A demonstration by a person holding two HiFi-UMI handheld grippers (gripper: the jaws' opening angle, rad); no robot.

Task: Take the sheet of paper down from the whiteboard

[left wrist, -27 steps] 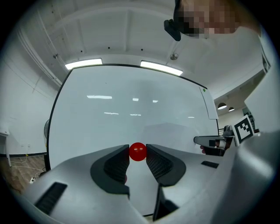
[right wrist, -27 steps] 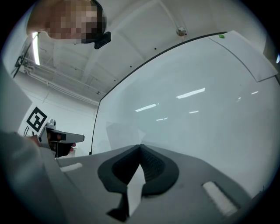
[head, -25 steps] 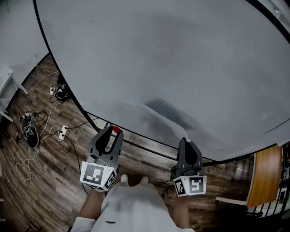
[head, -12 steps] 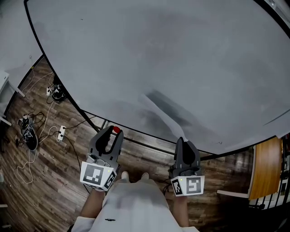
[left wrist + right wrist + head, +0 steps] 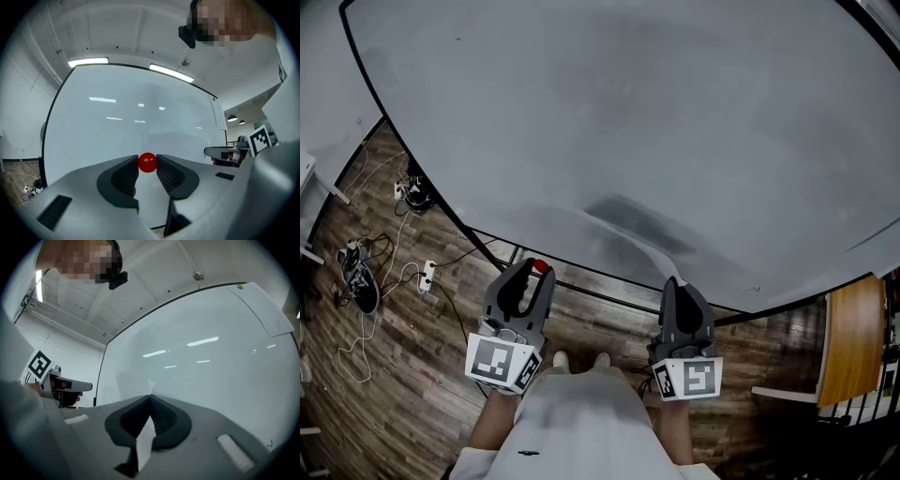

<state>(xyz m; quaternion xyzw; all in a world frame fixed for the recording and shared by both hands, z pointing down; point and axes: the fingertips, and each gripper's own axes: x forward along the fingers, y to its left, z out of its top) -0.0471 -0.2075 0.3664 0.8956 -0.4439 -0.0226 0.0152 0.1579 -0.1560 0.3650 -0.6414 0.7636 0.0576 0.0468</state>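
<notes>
The big whiteboard (image 5: 656, 112) fills the head view. My right gripper (image 5: 677, 284) is shut on the near edge of a white sheet of paper (image 5: 623, 236), which runs from the jaws up toward the board. In the right gripper view the sheet (image 5: 145, 439) shows edge-on between the closed jaws of the right gripper (image 5: 150, 399). My left gripper (image 5: 534, 270) stands to its left, just below the board's lower edge. It is shut on a small red ball magnet (image 5: 541, 267), which sits pinched between the pads (image 5: 147, 162).
A second sheet (image 5: 265, 310) hangs at the board's upper right corner under a green magnet (image 5: 240, 287). Cables and power strips (image 5: 361, 267) lie on the wooden floor at the left. A wooden panel (image 5: 848, 361) stands at the right.
The head view has shifted slightly. Both grippers keep their places and their grips.
</notes>
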